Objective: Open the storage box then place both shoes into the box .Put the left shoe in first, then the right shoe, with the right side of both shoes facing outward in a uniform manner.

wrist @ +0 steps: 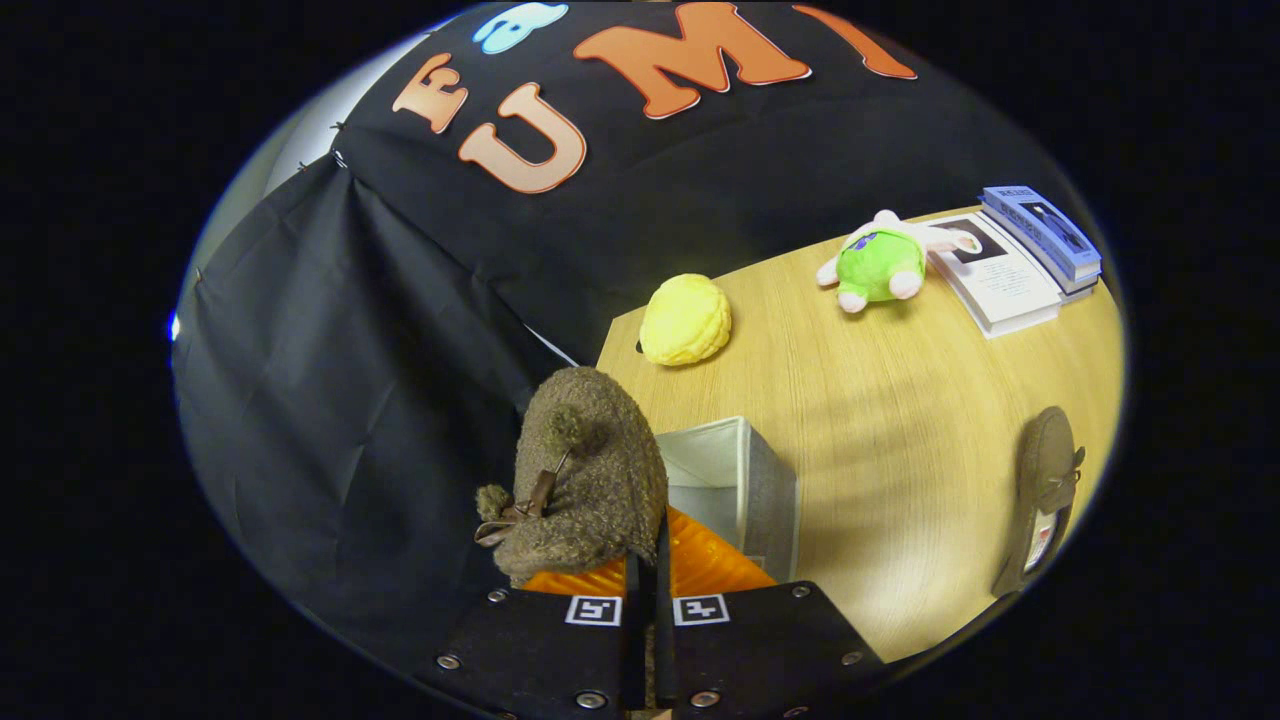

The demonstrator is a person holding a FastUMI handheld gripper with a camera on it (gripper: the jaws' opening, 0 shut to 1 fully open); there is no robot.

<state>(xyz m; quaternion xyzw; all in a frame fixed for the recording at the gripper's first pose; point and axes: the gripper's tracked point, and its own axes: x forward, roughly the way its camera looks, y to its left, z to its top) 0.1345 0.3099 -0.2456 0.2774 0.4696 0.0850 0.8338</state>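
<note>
The gripper (648, 560) is clamped tight on a fuzzy brown wool shoe with a leather bow and pompoms (585, 470), both fingers pressed together on its edge and holding it up above the near left corner of the counter. Just beyond and below the shoe stands the open grey fabric storage box (745, 485), square-walled with a pale lining. Well apart to the right, near the counter's right edge, lies the second brown shoe (1045, 495) on its side. The light wood-grain counter (900, 420) is bare and smooth between them. Farther off sit a round yellow knobbly plush ball (685, 320), a green and white plush toy (880, 262) and stacked books (1020, 260). Black cloth drapes the booth wall (330, 380) behind and left.
</note>
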